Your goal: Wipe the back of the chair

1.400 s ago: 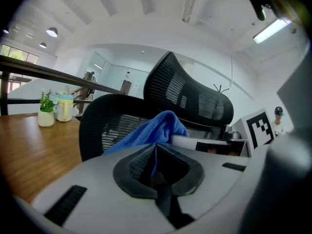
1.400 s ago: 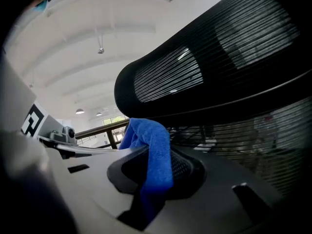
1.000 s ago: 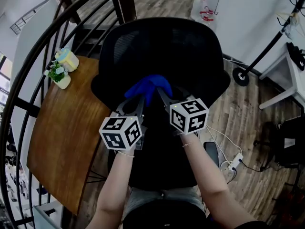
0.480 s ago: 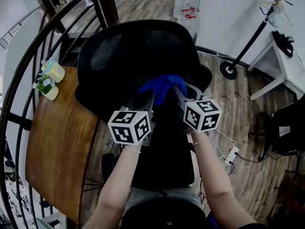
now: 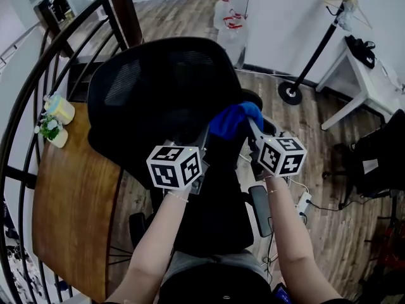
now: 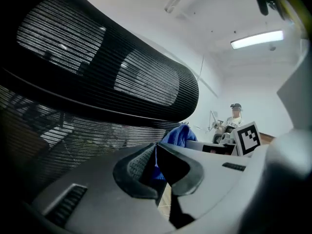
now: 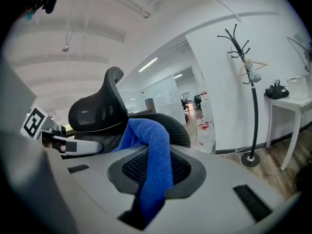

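Slid over since a second ago: my right gripper [image 7: 155,173], clamped on the blue microfibre cloth [image 5: 235,118], has it at the black mesh chair back's [image 5: 158,87] right edge. My left gripper [image 6: 156,147] is closed, just beside it.

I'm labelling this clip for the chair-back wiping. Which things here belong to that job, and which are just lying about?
In the job: chair back; blue cloth; right gripper, shut on the cloth; left gripper, shut on its edge.

Just lying about: wooden table; potted plant; yellow container; coat stand; white table; power strip.
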A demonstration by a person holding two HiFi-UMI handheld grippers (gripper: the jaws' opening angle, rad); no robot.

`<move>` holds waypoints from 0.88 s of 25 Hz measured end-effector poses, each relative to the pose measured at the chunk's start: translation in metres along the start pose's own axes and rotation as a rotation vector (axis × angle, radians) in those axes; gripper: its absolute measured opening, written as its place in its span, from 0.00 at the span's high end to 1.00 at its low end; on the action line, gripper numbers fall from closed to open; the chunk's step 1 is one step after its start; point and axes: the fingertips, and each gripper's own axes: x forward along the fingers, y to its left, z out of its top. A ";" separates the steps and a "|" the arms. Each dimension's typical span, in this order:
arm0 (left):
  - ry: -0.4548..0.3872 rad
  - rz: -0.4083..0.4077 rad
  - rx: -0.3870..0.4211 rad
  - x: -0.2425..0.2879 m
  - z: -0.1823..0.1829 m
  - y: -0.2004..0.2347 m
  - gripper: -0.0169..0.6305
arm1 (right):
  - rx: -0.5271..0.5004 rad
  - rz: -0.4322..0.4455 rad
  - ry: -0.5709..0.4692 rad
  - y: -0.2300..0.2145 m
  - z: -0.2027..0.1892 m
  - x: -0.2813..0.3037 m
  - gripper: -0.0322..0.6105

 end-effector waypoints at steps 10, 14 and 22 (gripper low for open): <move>0.017 -0.018 0.017 -0.014 -0.008 -0.008 0.94 | -0.003 -0.065 -0.057 -0.015 0.012 -0.051 0.83; 0.016 -0.003 0.008 -0.031 -0.014 -0.005 0.94 | -0.007 -0.035 -0.087 0.007 0.015 -0.067 0.83; 0.003 0.087 -0.028 -0.092 -0.035 0.021 0.95 | -0.018 0.123 -0.060 0.083 -0.013 -0.082 0.83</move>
